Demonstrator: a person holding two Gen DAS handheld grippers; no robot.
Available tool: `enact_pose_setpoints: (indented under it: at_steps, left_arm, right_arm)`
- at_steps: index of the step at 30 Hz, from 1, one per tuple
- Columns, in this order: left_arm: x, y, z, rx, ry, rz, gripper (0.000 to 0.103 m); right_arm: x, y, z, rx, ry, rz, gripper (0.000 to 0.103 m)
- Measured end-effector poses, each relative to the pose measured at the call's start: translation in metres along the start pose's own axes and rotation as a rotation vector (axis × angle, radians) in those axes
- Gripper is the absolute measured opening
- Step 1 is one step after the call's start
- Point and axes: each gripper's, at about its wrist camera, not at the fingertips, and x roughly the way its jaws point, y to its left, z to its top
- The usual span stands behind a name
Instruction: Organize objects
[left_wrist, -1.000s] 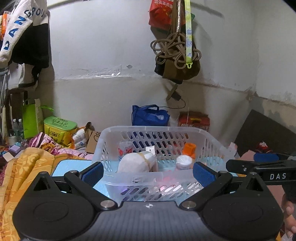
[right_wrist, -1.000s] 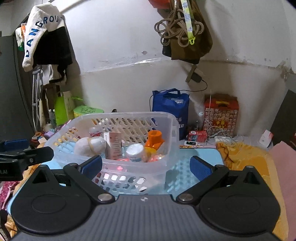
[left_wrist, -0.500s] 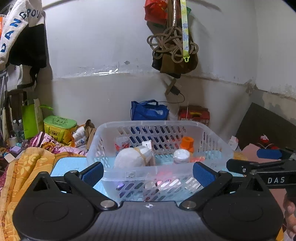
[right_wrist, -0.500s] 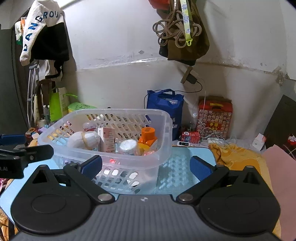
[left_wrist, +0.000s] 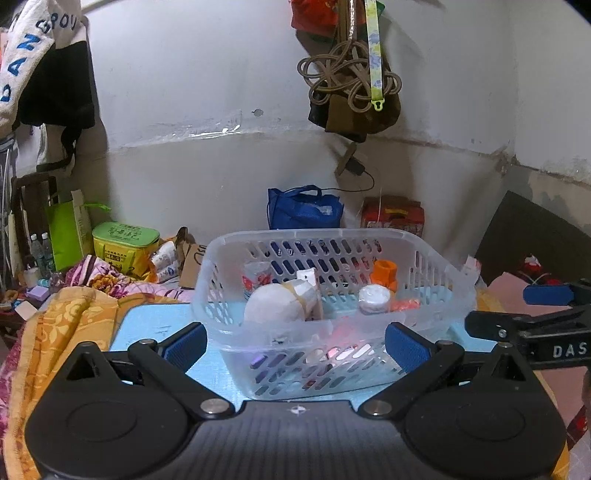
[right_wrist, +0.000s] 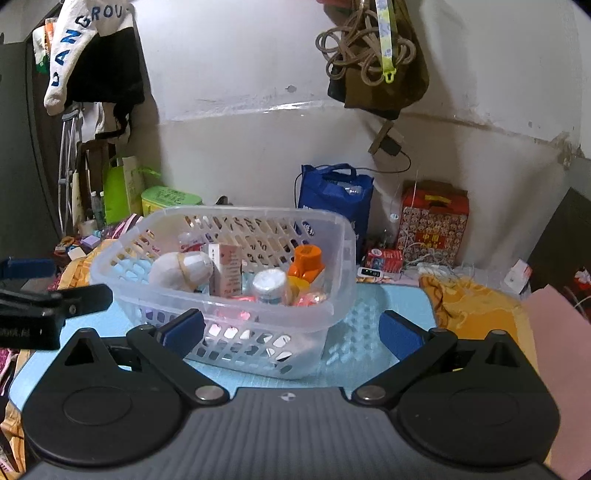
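A clear plastic basket (left_wrist: 424, 254) (right_wrist: 332, 295) stands on a light blue mat (left_wrist: 147, 326) (right_wrist: 391, 299). It holds a white round bundle (left_wrist: 275, 304) (right_wrist: 177, 267), a pink box (right_wrist: 226, 271), a white-capped jar (left_wrist: 373, 298) (right_wrist: 269, 284), an orange-capped bottle (left_wrist: 385, 272) (right_wrist: 306, 260) and a few small packets. My left gripper (left_wrist: 297, 343) is open and empty, in front of the basket. My right gripper (right_wrist: 291, 330) is open and empty, at the basket's near right corner. Each gripper shows in the other's view, the right one (left_wrist: 532, 328) and the left one (right_wrist: 44, 306).
A blue bag (right_wrist: 334, 203), a red box (right_wrist: 434, 221) and a small red pack (right_wrist: 382, 258) stand by the wall. A yellow-green tin (left_wrist: 123, 245) and green bag (left_wrist: 68, 232) sit left. Orange cloth (left_wrist: 59, 332) (right_wrist: 469, 302) lies around the mat. Bags hang on the wall (right_wrist: 376, 62).
Both grippers have drawn back a little from the basket and risen, so more of the mat shows. Both stay open and empty. The basket's contents have not moved.
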Motion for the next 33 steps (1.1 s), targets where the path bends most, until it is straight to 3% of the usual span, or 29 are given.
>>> enact_pose_setpoints:
  at_steps: [3, 11, 16, 19, 23, 28, 33]
  left_arm:
    - [-0.003, 0.003, 0.011, -0.017, 0.025, 0.004, 0.103]
    - [-0.004, 0.008, 0.034, -0.002, 0.077, -0.004, 0.103]
    - [0.024, 0.009, 0.033, -0.042, 0.135, -0.016, 0.103]
    - [0.039, 0.01, 0.029, -0.067, 0.153, -0.033, 0.103]
    - [0.043, 0.009, 0.029, -0.069, 0.092, -0.047, 0.102]
    - [0.047, 0.011, 0.019, -0.108, 0.069, -0.042, 0.102]
    - [0.042, -0.002, 0.014, -0.053, 0.066, -0.019, 0.102]
  right_arm:
    - [-0.004, 0.0, 0.009, 0.005, 0.043, -0.035, 0.103]
    - [-0.004, -0.012, 0.039, 0.108, 0.062, -0.014, 0.103]
    - [0.024, -0.028, 0.026, 0.203, 0.083, -0.023, 0.103]
    - [0.031, -0.029, 0.018, 0.173, 0.073, -0.034, 0.103]
    - [0.024, -0.023, 0.014, 0.082, 0.04, -0.1, 0.103]
    - [0.015, -0.026, 0.015, 0.101, 0.028, -0.043, 0.103]
    - [0.017, -0.022, 0.013, 0.096, 0.032, -0.036, 0.103]
